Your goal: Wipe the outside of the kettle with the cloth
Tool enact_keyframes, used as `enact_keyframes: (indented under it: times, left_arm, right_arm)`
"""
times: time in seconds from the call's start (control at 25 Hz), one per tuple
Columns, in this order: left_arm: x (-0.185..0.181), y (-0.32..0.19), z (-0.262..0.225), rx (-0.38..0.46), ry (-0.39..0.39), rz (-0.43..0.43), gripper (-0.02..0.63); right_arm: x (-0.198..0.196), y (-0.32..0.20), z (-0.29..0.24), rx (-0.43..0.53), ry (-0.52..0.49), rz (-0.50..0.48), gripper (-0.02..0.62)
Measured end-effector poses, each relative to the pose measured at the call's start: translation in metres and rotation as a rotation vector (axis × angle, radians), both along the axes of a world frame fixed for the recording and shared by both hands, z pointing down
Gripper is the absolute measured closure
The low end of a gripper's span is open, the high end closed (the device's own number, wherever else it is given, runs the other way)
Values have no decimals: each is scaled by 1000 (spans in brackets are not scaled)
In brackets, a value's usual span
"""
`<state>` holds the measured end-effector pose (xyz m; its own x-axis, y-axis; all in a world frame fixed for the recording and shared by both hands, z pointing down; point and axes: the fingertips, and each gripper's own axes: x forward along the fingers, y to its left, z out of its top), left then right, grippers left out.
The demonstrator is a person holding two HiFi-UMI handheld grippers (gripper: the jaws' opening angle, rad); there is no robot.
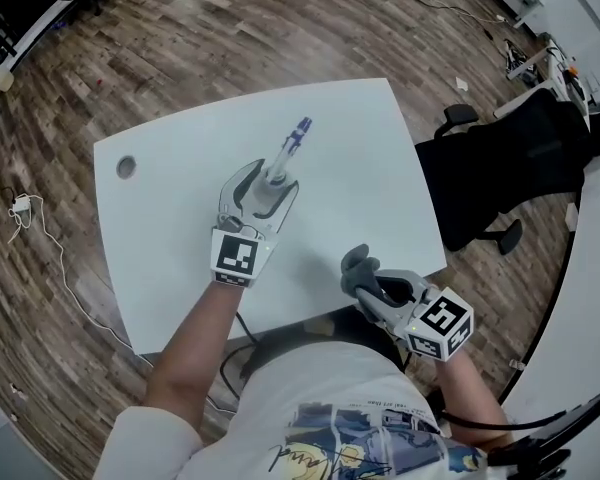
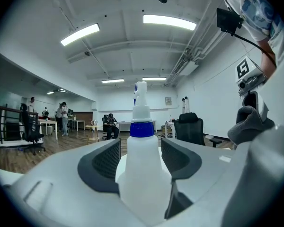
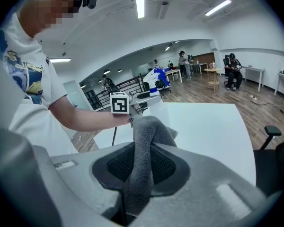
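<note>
A white spray bottle [image 1: 288, 151] with a blue collar stands upright on the white table [image 1: 170, 238]. My left gripper [image 1: 269, 181] reaches level around its base, open, with a slim gap between each pad and the bottle [image 2: 142, 126]. A grey cloth [image 1: 358, 266] is bunched up, and my right gripper [image 1: 372, 290] is shut on it near the table's front right edge. In the right gripper view the cloth [image 3: 149, 131] rises out of the jaws in a fold. No kettle shows in any view.
A black office chair [image 1: 510, 178] stands right of the table. A round cable hole [image 1: 127, 166] sits near the table's far left corner. A white cable [image 1: 40, 238] lies on the wooden floor at left. People sit and stand at desks [image 2: 61, 119] far off.
</note>
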<state>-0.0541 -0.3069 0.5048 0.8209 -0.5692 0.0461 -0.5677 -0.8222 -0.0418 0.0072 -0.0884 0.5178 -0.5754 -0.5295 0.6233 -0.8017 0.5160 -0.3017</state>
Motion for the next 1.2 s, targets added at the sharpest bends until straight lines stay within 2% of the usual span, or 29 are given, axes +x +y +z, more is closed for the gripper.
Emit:
enact_keyframes:
  times: [0.24, 0.44, 0.68, 0.88, 0.92, 1.08, 1.2]
  left_arm:
    - [-20, 7, 10, -6, -31, -53, 305]
    - [-55, 34, -1, -14, -45, -125, 308]
    - [-70, 104, -31, -46, -29, -185, 378]
    - [-55, 183, -69, -98, 26, -188, 582]
    - [-49, 201, -73, -108, 30, -179, 604]
    - [-38, 276, -75, -178, 22, -165, 604]
    - [-36, 335, -69, -240, 2, -167, 606]
  right_arm:
    - [-2, 6, 0, 14, 12, -37, 517]
    - [-5, 8, -9, 87, 7, -86, 517]
    - [7, 41, -27, 179, -3, -132, 517]
    - [28, 78, -39, 253, -18, -142, 517]
    - [31, 86, -41, 270, -22, -146, 517]
    - [41, 128, -44, 325, 10, -186, 517]
    - [44, 161, -41, 341, -3, -214, 517]
